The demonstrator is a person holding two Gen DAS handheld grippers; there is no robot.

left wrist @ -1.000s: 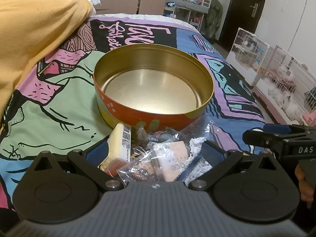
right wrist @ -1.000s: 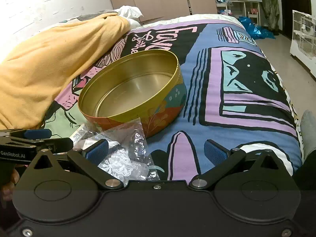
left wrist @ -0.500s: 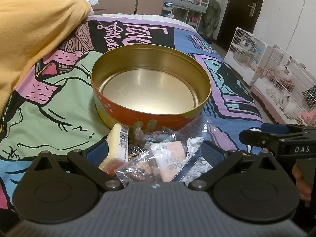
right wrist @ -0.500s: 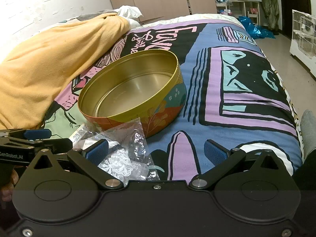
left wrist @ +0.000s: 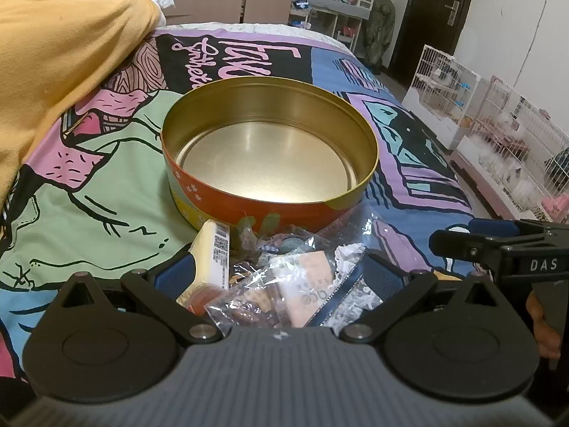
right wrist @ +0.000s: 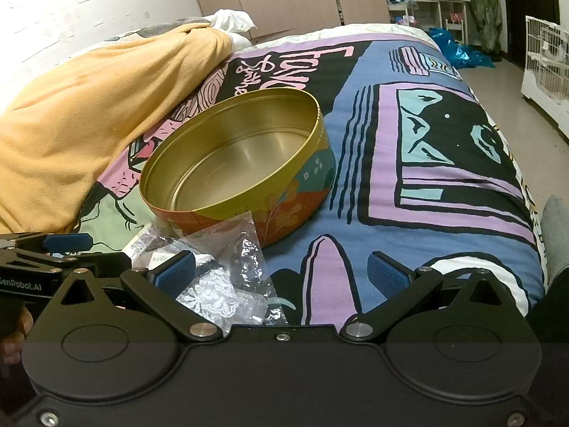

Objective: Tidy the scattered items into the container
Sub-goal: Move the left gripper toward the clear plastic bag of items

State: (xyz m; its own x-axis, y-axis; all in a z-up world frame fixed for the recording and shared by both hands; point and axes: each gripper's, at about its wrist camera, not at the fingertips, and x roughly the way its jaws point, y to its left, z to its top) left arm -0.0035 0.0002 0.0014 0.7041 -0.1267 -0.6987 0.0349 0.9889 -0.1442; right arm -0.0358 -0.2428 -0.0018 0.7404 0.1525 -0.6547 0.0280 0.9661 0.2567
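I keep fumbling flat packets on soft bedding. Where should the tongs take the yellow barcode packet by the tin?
Probably by its long side edges. The yellow barcode packet leans against the tin, so its faces are awkward to reach. Bring the open left tongs in from the near side, straddling its width.

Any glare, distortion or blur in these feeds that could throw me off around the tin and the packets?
Left wrist view: soft glare on the tin floor, clear packets glint, cages at the right edge blur. Right wrist view: fisheye bends the bedspread edges, crinkled plastic bag sparkles, bottom band darkened.
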